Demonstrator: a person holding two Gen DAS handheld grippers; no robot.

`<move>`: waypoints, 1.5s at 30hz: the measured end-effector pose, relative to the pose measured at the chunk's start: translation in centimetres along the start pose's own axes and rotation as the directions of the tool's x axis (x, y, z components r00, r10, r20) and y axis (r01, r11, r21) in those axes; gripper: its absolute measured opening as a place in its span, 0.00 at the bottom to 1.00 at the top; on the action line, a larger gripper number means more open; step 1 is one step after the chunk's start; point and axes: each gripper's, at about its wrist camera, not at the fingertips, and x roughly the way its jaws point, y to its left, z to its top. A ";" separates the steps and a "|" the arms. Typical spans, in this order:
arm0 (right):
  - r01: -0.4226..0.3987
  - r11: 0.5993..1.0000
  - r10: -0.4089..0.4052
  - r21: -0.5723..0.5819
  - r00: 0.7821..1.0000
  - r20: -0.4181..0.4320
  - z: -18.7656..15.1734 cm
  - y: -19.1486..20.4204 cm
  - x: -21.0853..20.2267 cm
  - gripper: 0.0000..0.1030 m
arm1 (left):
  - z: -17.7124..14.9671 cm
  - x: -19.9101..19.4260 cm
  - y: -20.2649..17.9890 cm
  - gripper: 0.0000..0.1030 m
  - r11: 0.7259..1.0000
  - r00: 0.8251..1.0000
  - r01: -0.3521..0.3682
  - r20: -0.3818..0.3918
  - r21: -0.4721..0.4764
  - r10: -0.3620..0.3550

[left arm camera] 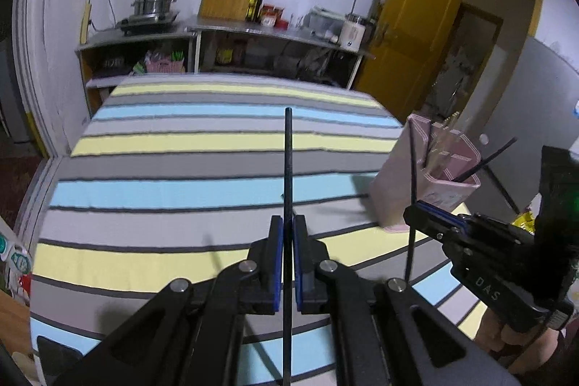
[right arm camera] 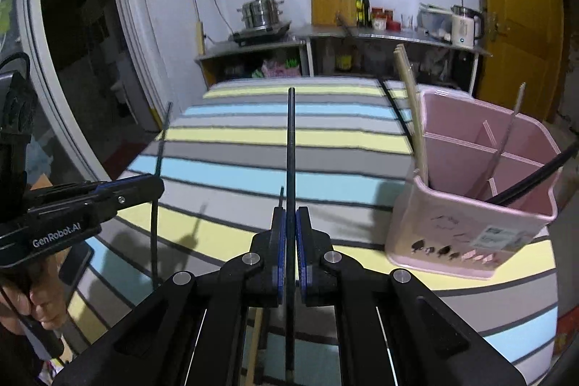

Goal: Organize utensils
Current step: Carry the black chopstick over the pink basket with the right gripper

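Observation:
My left gripper (left arm camera: 288,230) is shut on a black chopstick (left arm camera: 288,161) that points forward above the striped cloth. My right gripper (right arm camera: 290,223) is shut on another black chopstick (right arm camera: 290,147). A pink utensil holder (right arm camera: 474,205) with several compartments stands on the cloth at the right; it holds pale wooden chopsticks (right arm camera: 410,96), a thin metal stick and a black chopstick (right arm camera: 535,172). In the left wrist view the holder (left arm camera: 430,190) stands right of my left gripper, and the right gripper (left arm camera: 419,214) with its chopstick (left arm camera: 412,169) is just in front of it.
The table is covered by a grey, yellow and blue striped cloth (left arm camera: 202,169). A counter (left arm camera: 231,31) behind it carries a steel pot, a cutting board, bottles and a kettle. A yellow door (left arm camera: 416,24) is at the right. The left gripper (right arm camera: 144,187) shows at the left in the right wrist view.

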 end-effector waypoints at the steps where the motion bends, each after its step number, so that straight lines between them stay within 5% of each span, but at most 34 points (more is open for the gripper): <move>1: -0.001 1.000 0.001 0.002 1.000 0.013 0.2 0.0 -0.6 0.05 | 0.2 -0.6 -0.2 0.05 1.000 1.000 0.006 0.010 0.002 -0.007; 14: 0.010 1.000 -0.011 0.012 0.995 0.095 0.8 -0.2 -5.2 0.05 | 1.7 -4.4 -2.5 0.05 0.997 0.995 0.066 0.072 0.047 -0.069; 30: 0.070 0.995 -0.079 0.070 0.987 0.137 0.2 -3.2 -9.7 0.05 | 3.2 -3.6 -7.0 0.05 0.977 0.981 0.189 0.018 0.098 -0.191; 45: 0.142 0.974 -0.187 0.177 0.944 0.272 4.1 -8.4 -14.1 0.06 | 9.5 -3.5 -12.0 0.05 0.947 0.949 0.292 0.087 0.132 -0.304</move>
